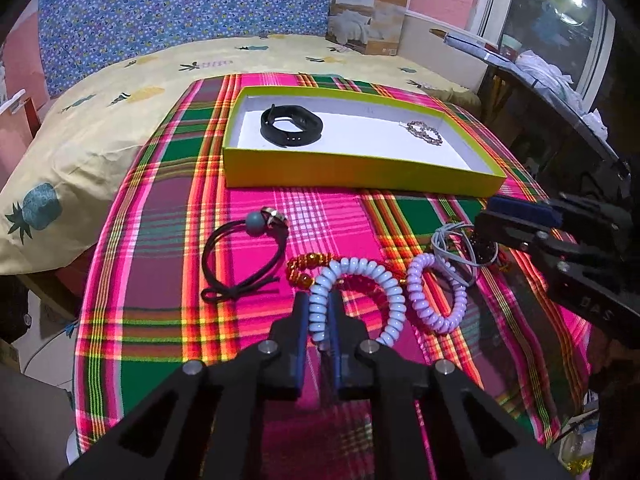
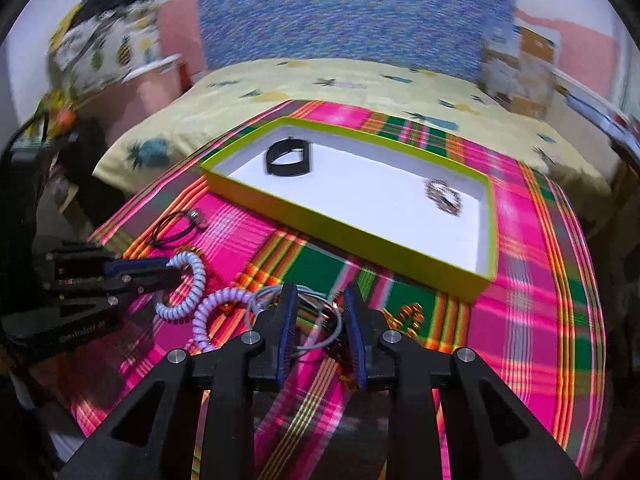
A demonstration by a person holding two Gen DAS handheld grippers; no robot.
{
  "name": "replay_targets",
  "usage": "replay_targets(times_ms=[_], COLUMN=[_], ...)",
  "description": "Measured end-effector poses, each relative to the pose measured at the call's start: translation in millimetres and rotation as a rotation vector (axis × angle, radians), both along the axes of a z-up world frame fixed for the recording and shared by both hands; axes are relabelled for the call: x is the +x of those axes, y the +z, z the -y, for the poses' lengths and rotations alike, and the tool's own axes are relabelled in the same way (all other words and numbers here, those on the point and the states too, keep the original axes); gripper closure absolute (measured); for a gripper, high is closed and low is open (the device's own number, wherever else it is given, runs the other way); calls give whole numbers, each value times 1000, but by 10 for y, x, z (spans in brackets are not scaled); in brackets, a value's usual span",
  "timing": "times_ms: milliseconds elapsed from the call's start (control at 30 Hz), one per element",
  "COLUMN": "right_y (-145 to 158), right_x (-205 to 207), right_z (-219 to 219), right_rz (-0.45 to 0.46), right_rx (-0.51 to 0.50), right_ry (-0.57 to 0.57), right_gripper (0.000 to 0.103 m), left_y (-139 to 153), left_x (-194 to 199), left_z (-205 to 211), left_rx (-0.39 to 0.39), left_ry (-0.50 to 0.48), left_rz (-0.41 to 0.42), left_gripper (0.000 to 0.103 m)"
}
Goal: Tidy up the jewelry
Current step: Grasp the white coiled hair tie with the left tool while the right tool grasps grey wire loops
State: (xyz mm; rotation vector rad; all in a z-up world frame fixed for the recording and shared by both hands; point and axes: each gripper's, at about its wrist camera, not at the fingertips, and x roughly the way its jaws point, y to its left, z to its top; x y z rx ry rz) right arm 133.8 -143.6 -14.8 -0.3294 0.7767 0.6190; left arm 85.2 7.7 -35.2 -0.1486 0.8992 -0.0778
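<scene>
A yellow-green tray (image 1: pixel 360 168) (image 2: pixel 344 224) lies on the plaid cloth and holds a black watch band (image 1: pixel 291 125) (image 2: pixel 287 158) and a silver chain bracelet (image 1: pixel 425 132) (image 2: pixel 443 198). My left gripper (image 1: pixel 319 304) (image 2: pixel 176 270) is shut on a pale blue spiral hair tie (image 1: pixel 360 280) (image 2: pixel 188 284). A lilac spiral tie (image 1: pixel 440 296) (image 2: pixel 208 308) lies beside it. My right gripper (image 2: pixel 320 300) (image 1: pixel 486 224) is open over a grey cord loop (image 2: pixel 304 320) (image 1: pixel 452 248) and a dark beaded piece.
A black elastic tie with a grey bead (image 1: pixel 240 256) (image 2: pixel 176 228) and an orange-red beaded bracelet (image 1: pixel 308 268) lie on the cloth. More gold-orange beads (image 2: pixel 408 316) lie right of my right gripper. A yellow pineapple bedsheet (image 1: pixel 120 112) surrounds the cloth; a cardboard box (image 1: pixel 368 16) stands behind.
</scene>
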Motion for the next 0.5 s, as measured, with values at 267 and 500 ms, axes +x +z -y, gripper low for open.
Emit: replay_targets(times_ms=[267, 500], right_y=[-158, -212], right_x=[185, 196], right_z=[-215, -297], right_rz=[-37, -71], right_rx=[-181, -253], right_ry=[153, 258], right_gripper=[78, 78], left_y=[11, 8], left_x=[-61, -66], left_z=[-77, -106], left_rx=[-21, -31], left_ry=[8, 10], left_rz=[1, 1], left_gripper=[93, 93])
